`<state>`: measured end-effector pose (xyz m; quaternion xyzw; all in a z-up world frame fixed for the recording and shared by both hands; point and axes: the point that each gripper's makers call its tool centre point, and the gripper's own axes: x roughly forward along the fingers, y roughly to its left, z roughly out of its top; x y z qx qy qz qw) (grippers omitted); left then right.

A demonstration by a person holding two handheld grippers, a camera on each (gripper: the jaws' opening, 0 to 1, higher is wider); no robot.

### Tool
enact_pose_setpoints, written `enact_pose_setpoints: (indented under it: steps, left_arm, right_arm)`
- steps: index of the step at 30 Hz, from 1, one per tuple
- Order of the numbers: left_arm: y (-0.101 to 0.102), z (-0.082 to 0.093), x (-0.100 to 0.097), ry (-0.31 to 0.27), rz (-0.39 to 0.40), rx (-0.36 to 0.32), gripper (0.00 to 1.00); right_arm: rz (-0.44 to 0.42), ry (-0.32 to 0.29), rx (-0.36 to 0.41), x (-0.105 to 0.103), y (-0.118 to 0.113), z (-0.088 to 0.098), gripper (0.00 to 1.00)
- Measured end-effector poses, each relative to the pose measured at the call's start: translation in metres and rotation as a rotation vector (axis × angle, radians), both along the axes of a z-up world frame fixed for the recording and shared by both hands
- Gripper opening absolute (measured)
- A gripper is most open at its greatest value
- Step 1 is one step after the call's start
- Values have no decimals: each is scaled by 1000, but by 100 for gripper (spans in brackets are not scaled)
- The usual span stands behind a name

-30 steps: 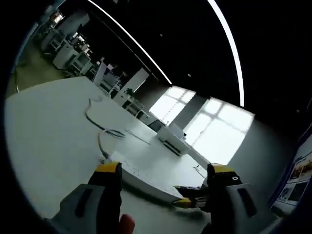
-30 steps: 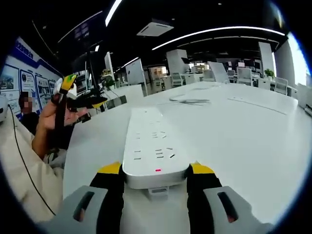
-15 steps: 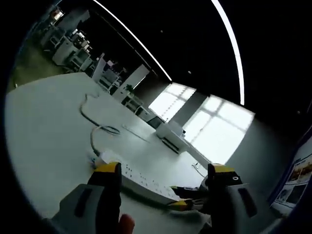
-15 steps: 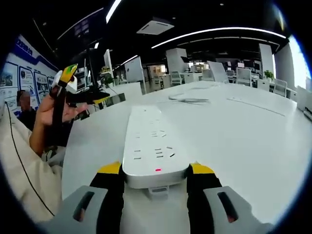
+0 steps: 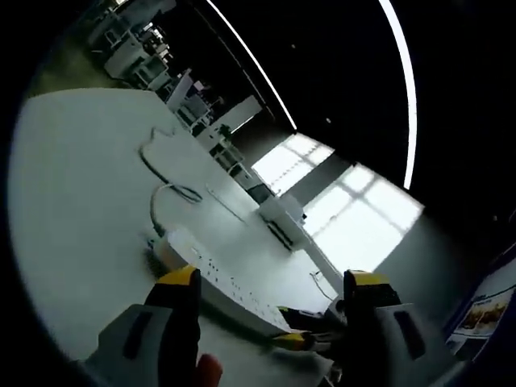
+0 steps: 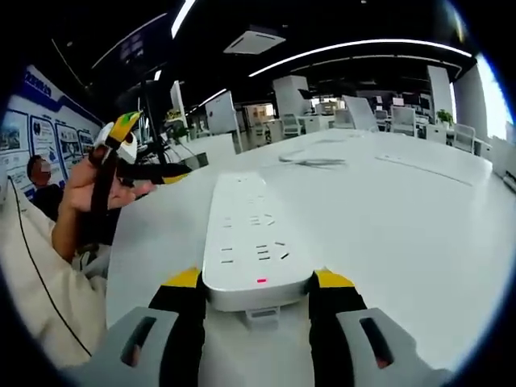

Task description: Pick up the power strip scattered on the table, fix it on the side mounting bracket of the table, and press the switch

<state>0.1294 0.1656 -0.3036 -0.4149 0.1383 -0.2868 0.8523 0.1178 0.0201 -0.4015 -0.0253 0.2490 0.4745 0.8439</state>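
A long white power strip point(image 6: 246, 234) lies along the white table point(image 6: 403, 218), a red light on its near end. My right gripper point(image 6: 255, 280) is shut on that near end, one yellow-tipped jaw on each side. In the left gripper view the same power strip point(image 5: 226, 290) runs across beyond my open left gripper point(image 5: 272, 278), whose jaws hold nothing. The right gripper point(image 5: 302, 334) pinches the strip's right end there. The strip's cable point(image 5: 161, 210) loops away over the table. A hand point(image 6: 89, 193) holds the left gripper point(image 6: 149, 149) up at the left, above the table edge.
A white box-shaped device point(image 5: 282, 222) stands on the table's far side by the bright windows. The cable point(image 6: 310, 161) lies further down the table. Desks and chairs fill the room behind. A seated person point(image 6: 36, 173) is at the far left by a poster wall.
The left gripper view has swung, so the strip and cable sit more centrally. In the right gripper view the raised left gripper has shifted slightly right. The right gripper's hold is unchanged.
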Motion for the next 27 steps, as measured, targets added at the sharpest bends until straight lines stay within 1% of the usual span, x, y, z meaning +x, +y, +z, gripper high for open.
enact_pose_setpoints:
  steps: [2,3,8,14,16,18,22,24,27]
  left_arm:
    - [1,-1,1,3,6,7,76]
    - [-3,-4,-3,14,9,1,76]
    - [-7,-11,-3,32,6,-10,75]
    - [-10,-19,0,60,0,-20,76]
    - [-8,-26,3,77,-1,-24,76]
    - [-12,-29,-1,92,-2,-35,75]
    - [-10,-35,2,117,5,-39,75]
    - [-10,-40,5,133,4,-52,75]
    - [-11,-42,6,152,6,-72,75]
  right_arm:
    - [1,9,5,0,0,0,46]
    - [1,26,15,0,0,0,46]
    - [3,43,26,0,0,0,46]
    - [5,48,27,0,0,0,46]
    - [5,45,26,0,0,0,46]
    - [4,46,29,0,0,0,46]
    - [4,49,31,0,0,0,46]
    - [4,50,31,0,0,0,46]
    - [3,48,30,-1,0,0,46]
